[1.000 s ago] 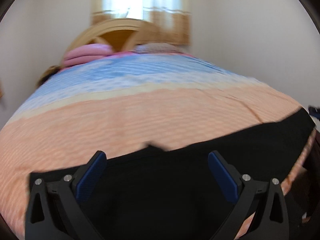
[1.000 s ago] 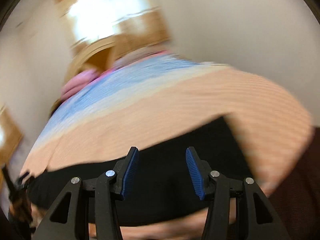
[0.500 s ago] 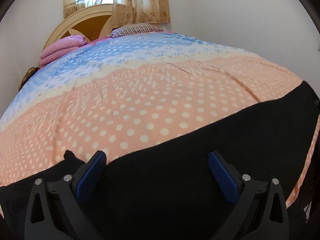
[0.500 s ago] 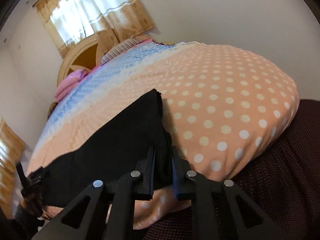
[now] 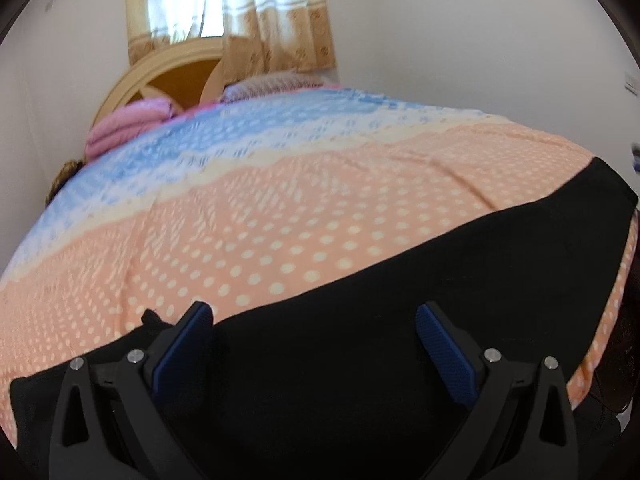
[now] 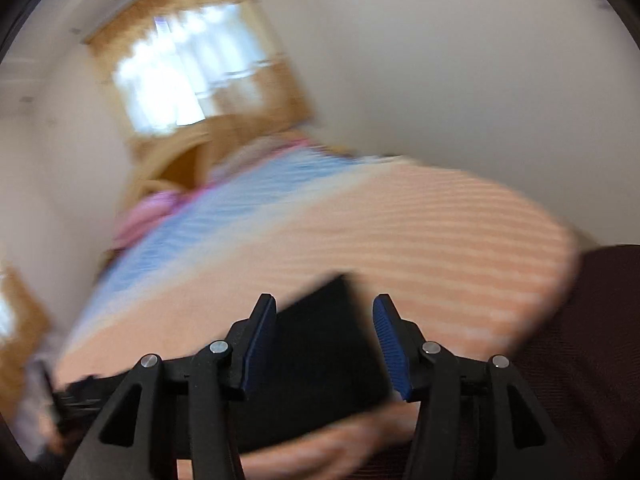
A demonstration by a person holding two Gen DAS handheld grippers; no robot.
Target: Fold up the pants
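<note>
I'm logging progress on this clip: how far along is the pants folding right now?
Early. Done: the black pants lie spread in a long strip across the near edge of the bed. No finished fold is visible. In hand: nothing; the left gripper has its jaws wide apart over the cloth, and the right gripper, in a blurred view, is also open near the pants' end. Left: grasping and all the folding.

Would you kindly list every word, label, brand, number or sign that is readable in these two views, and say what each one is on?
None: no readable text in either view.
Black pants: no label or tag visible.
Peach and blue polka-dot bedspread: pattern only, no words.
Black left gripper and black right gripper: no markings on the blue pads.
Small white wall plate: too small to read.
The right wrist view is motion-blurred.
</note>
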